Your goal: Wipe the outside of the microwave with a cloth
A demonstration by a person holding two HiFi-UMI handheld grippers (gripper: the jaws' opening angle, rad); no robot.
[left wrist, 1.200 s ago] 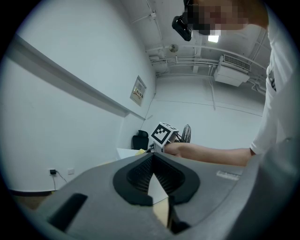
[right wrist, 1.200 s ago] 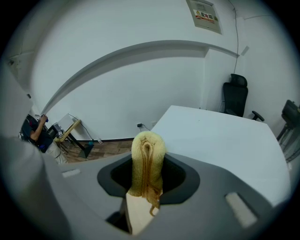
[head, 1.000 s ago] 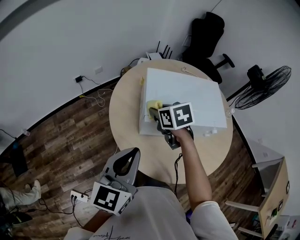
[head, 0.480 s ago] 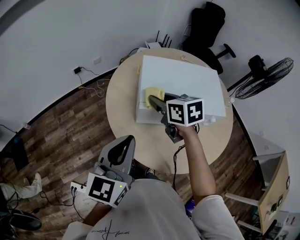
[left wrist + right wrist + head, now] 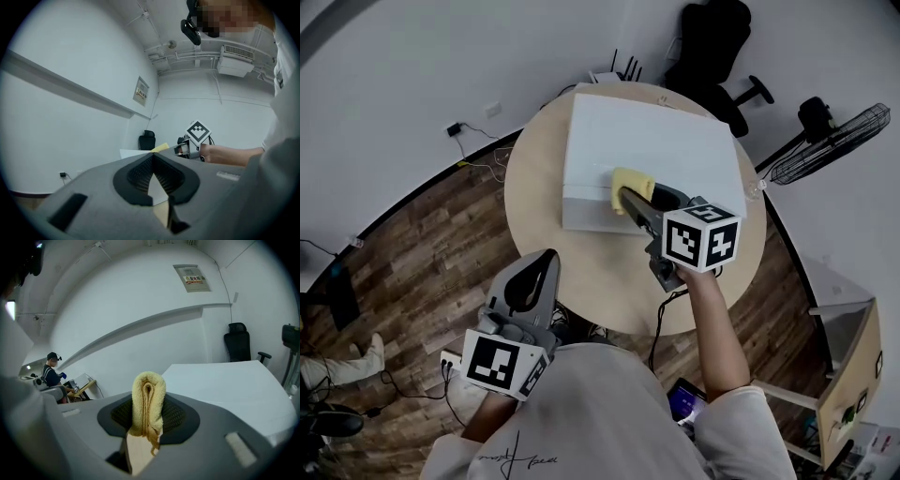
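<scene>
Above the round table (image 5: 534, 192), right gripper (image 5: 624, 198) clamps the yellow cloth (image 5: 631, 181) on the microwave (image 5: 661, 141); left gripper (image 5: 546, 259) closed, empty.

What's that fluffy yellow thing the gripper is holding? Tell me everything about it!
It is a yellow cloth, soft and fluffy like a towel, folded into a thick bundle. The right gripper has its jaws shut on it, so the rounded fold pokes up between them and a loose strand hangs below. It sits at the front edge of the white microwave, on top; whether it presses on the surface is unclear.
</scene>
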